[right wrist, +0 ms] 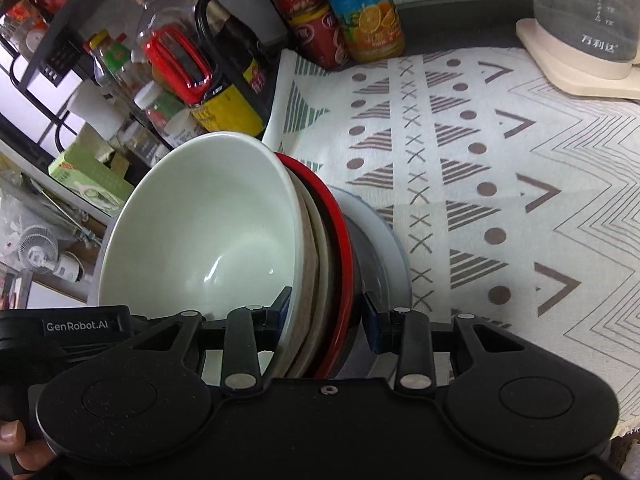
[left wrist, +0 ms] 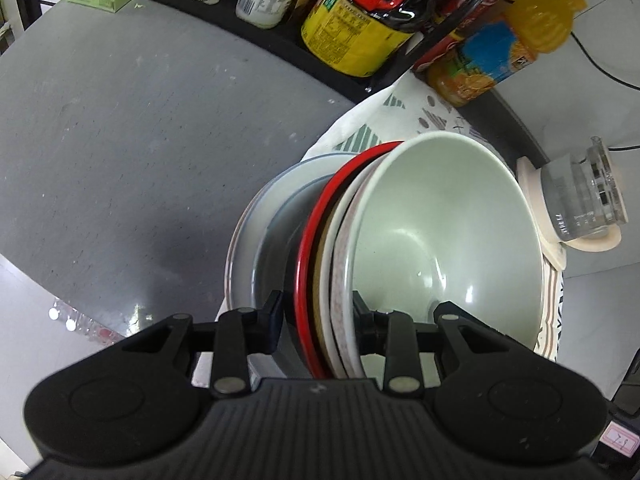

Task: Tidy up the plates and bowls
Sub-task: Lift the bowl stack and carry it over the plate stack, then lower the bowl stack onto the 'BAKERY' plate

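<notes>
A nested stack of dishes fills both wrist views. On top is a pale green bowl [left wrist: 440, 232] [right wrist: 208, 232]. Under it are white and beige bowls [left wrist: 340, 280] [right wrist: 312, 280], then a red plate [left wrist: 308, 264] [right wrist: 340, 240]. My left gripper [left wrist: 318, 312] is shut on the stack's rim, with one finger inside the green bowl and the other outside the red plate. My right gripper [right wrist: 326, 308] clamps the opposite rim the same way. A grey-blue plate [left wrist: 256, 224] [right wrist: 384, 240] sits beneath the stack, outside the fingers. I cannot tell whether it is lifted with the rest.
A patterned cloth [right wrist: 500, 168] covers the right part of the grey table [left wrist: 120, 140]. A black rack of bottles and jars [left wrist: 352, 28] [right wrist: 192, 80] lines the back. A juice bottle [right wrist: 360, 12] and a glass kettle on a cream base [right wrist: 580, 48] stand nearby.
</notes>
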